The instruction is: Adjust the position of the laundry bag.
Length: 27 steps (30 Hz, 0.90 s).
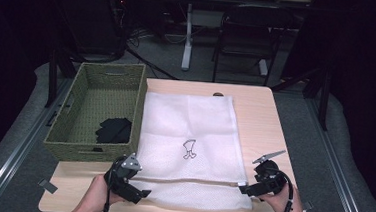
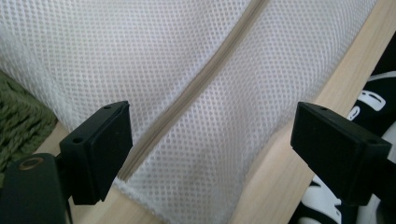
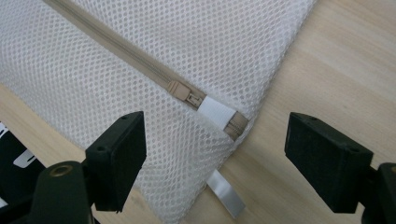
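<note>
A white mesh laundry bag [image 1: 189,131] lies flat on the wooden table [image 1: 267,126], with a small dark figure printed at its middle. A beige zipper [image 2: 205,79] runs along its near side. The zipper's slider [image 3: 180,90] sits close to the bag's right end, beside a white fabric tab [image 3: 215,112]. My left gripper [image 1: 142,193] is open at the bag's near left corner, jaws spread over the mesh [image 2: 140,56] without pressing it. At the near right corner my right gripper [image 1: 244,189] is open too, jaws on either side of the corner [image 3: 201,154].
A green woven basket [image 1: 140,107] stands left of the bag, touching its edge, with a black cloth [image 1: 114,130] inside. A white ribbon loop [image 3: 226,193] sticks out from the bag's right corner. Bare tabletop [image 3: 327,70] lies right of the bag. Chairs and a desk stand beyond.
</note>
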{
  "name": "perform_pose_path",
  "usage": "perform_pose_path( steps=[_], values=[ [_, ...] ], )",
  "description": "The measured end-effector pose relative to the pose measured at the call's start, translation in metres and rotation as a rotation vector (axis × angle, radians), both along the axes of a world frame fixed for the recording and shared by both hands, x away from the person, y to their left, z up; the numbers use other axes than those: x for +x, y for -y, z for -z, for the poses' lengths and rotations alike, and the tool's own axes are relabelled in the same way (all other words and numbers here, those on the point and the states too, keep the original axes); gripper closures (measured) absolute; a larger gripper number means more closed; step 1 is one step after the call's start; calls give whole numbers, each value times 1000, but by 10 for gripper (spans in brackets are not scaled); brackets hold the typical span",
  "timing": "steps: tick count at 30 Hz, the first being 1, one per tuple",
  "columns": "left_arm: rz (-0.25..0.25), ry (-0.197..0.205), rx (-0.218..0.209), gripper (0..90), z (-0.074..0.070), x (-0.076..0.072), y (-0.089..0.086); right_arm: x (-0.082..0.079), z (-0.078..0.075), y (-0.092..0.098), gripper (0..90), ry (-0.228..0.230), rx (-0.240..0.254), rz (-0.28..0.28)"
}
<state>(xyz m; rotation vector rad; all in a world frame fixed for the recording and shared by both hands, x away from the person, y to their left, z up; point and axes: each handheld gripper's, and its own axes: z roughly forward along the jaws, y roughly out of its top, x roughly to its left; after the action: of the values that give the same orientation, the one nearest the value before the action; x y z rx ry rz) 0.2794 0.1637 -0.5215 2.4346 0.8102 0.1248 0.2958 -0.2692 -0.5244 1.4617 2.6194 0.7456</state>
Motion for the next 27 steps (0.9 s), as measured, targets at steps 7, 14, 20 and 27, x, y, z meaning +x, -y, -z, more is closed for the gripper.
perform_pose_path(
  steps=[7,14,20,27],
  values=[
    [8,64,35,124,-1,2,11,6,0,-1,288,12,-19,45],
    [19,103,28,127,-5,3,24,19,7,-8,374,-22,-20,68],
    [37,133,15,133,-10,6,38,27,11,-13,451,-46,-53,91],
    [66,146,8,140,-13,9,55,22,15,-7,515,-71,-33,95]
  ],
)
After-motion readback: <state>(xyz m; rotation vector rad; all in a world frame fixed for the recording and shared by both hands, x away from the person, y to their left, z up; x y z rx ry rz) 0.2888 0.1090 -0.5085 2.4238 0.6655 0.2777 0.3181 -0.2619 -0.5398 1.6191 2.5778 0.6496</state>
